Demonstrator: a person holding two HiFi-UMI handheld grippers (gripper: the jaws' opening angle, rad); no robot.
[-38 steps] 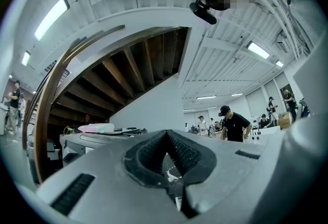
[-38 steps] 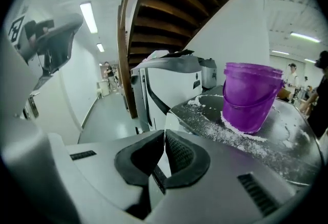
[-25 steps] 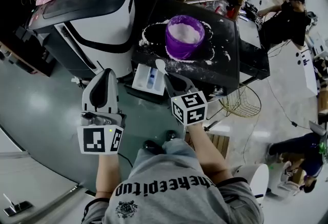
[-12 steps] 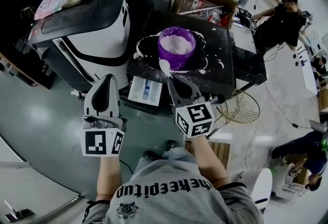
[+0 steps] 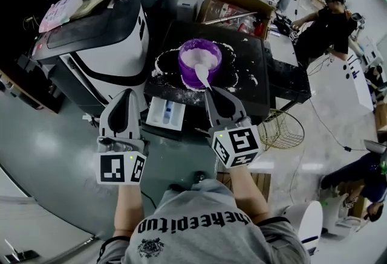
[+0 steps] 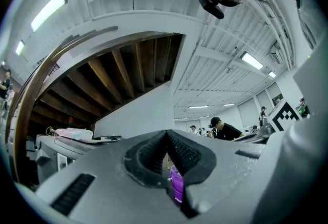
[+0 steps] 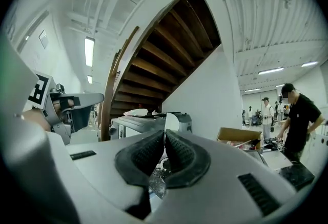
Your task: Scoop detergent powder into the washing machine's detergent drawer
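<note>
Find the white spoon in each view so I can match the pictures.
Head view: the spoon sticks out of the right gripper, bowl at the purple tub's near rim.
Left gripper view: not in it.
Right gripper view: its bowl shows just above the jaws shut on it, mid-picture.
Shared landmark: the person in black, in all three.

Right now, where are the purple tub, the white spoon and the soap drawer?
purple tub (image 5: 184,69), head view, on its left side wall.
white spoon (image 5: 202,73), head view, on its bowl.
detergent drawer (image 5: 155,113), head view, on its white left edge.
</note>
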